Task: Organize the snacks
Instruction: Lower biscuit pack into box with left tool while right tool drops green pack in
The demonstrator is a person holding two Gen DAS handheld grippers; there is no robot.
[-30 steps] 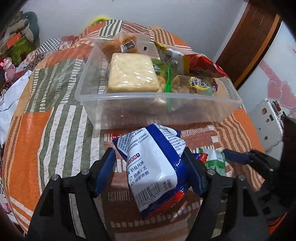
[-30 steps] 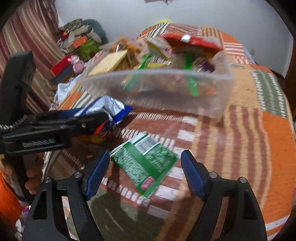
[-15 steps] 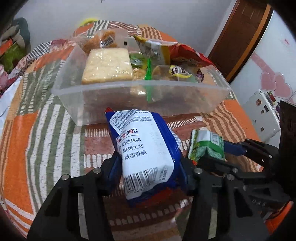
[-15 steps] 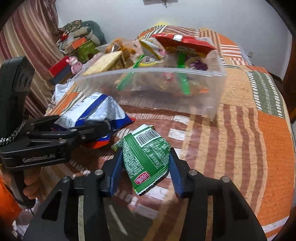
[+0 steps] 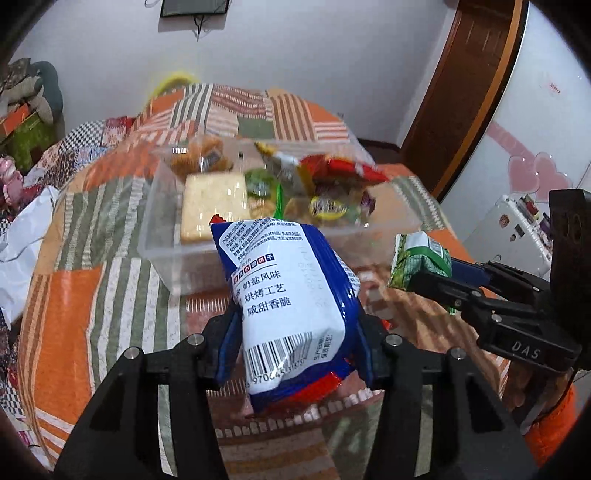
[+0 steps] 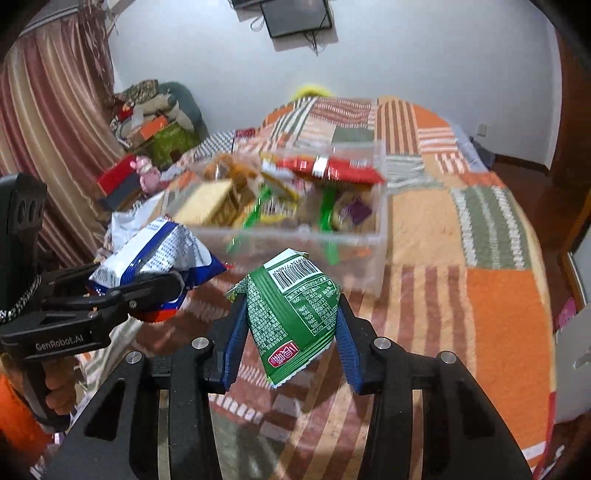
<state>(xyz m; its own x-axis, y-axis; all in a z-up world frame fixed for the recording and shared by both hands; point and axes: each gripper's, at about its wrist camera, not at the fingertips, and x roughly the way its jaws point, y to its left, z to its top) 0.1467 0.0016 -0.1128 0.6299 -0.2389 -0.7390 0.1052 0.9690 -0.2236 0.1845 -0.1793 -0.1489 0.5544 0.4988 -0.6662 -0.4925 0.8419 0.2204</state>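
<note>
Left wrist view, room: white walls, a brown wooden door (image 5: pixel 458 110) on the right, a dark screen (image 5: pixel 194 6) hung high on the wall.
Bed: the snacks lie on a bed under a patchwork cover (image 5: pixel 88 229) of orange, green and striped squares; clutter and a white bag sit off its left edge.
Box: a clear plastic box (image 5: pixel 166 254) stands on the cover, ahead of both grippers, already holding a pale cracker pack (image 5: pixel 210 206), a red packet (image 5: pixel 343 171) and smaller sweets.
Blue packet: the left hand-held gripper (image 5: pixel 295 332) is clamped on a blue-and-white snack packet (image 5: pixel 288 295), held off the cover just short of the box's near wall.
Green packet: the right hand-held gripper (image 6: pixel 291 332) is squeezed on a green snack packet (image 6: pixel 295 317), also held in the air, near the box's front right corner.
Step in hand: likely carrying both packets over the rim for release.
Doing it well: lift each packet clear of the near wall before moving forward; let go over a free spot, the blue one by the crackers; keep the two grippers apart.
</note>
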